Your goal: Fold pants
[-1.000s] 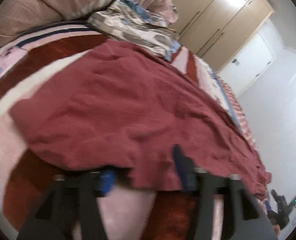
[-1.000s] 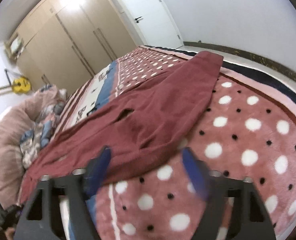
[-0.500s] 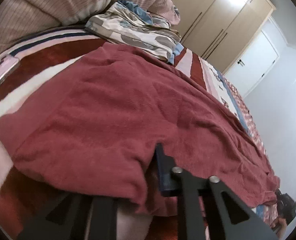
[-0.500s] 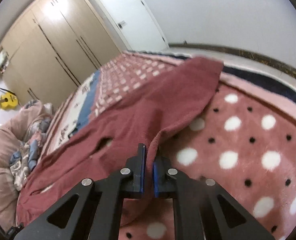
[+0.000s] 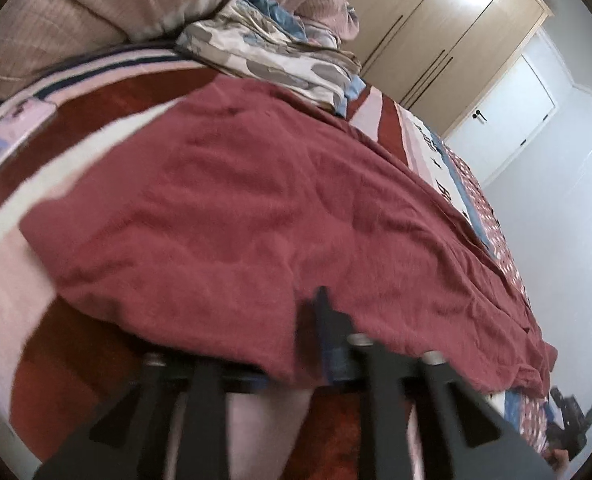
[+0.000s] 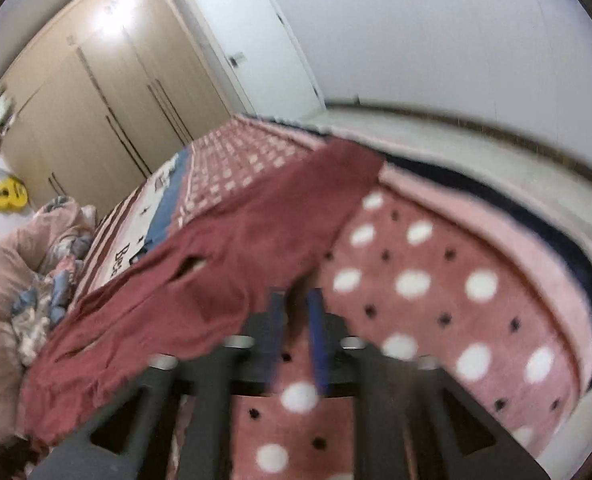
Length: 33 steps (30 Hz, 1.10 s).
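Ahead of both claws, I see my left claw and right claw each clamped on the pants' near edge.

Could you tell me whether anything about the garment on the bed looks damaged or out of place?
The dark red fabric pants show a gaping slit mid-cloth in the right wrist view; possibly a pocket opening or a tear.

A wooden wardrobe is seen at upper left of the right wrist view, glare caught on its doors. A white door is set beside it, and a yellow guitar is propped at far left.
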Each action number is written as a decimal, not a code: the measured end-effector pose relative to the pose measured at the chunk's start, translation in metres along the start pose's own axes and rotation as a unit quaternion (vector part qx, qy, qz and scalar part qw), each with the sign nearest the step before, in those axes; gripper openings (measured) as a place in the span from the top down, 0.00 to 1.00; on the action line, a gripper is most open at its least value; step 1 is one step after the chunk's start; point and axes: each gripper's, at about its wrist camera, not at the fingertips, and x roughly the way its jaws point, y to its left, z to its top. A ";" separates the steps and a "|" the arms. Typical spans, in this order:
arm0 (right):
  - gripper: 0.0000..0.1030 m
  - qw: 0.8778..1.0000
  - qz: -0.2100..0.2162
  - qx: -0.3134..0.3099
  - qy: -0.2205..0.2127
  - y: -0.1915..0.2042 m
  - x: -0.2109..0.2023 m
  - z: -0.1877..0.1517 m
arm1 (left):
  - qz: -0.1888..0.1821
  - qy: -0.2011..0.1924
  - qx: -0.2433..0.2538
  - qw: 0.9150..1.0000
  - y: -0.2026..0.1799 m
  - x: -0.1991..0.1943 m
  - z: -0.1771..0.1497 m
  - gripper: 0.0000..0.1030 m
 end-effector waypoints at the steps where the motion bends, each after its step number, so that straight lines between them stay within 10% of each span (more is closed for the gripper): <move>1: 0.42 1.000 0.014 0.016 0.008 -0.003 0.005 -0.001 | -0.014 0.001 0.004 1.000 -0.003 0.001 -0.001 0.54; 3: 0.39 0.997 0.055 0.042 0.026 -0.006 0.018 -0.002 | -0.025 0.005 0.020 0.999 -0.010 0.005 -0.001 0.38; 8: 0.41 0.993 0.103 0.037 0.048 0.006 0.049 0.002 | -0.022 -0.002 0.012 1.000 -0.016 0.019 0.007 0.38; 10: 0.57 0.992 0.110 0.034 0.052 0.012 0.057 0.006 | -0.018 -0.010 0.007 1.000 -0.016 0.022 0.011 0.40; 12: 0.93 0.993 0.100 0.030 0.058 0.017 0.068 0.010 | 0.001 -0.018 0.013 1.000 -0.019 0.025 0.016 0.75; 14: 0.98 0.995 0.082 0.019 0.044 0.021 0.069 0.009 | 0.018 -0.021 0.016 0.999 -0.017 0.027 0.018 0.94; 23: 1.00 0.996 0.067 -0.026 -0.052 0.027 0.006 0.013 | 0.009 -0.071 0.027 0.997 -0.013 -0.018 0.016 0.99; 31: 0.97 0.995 0.096 -0.036 0.017 0.025 -0.002 -0.006 | -0.010 -0.039 0.020 0.999 -0.011 -0.025 0.010 0.97; 33: 0.74 0.994 0.104 -0.004 0.043 0.018 0.006 -0.011 | -0.008 -0.026 0.025 0.999 -0.012 -0.019 0.009 0.92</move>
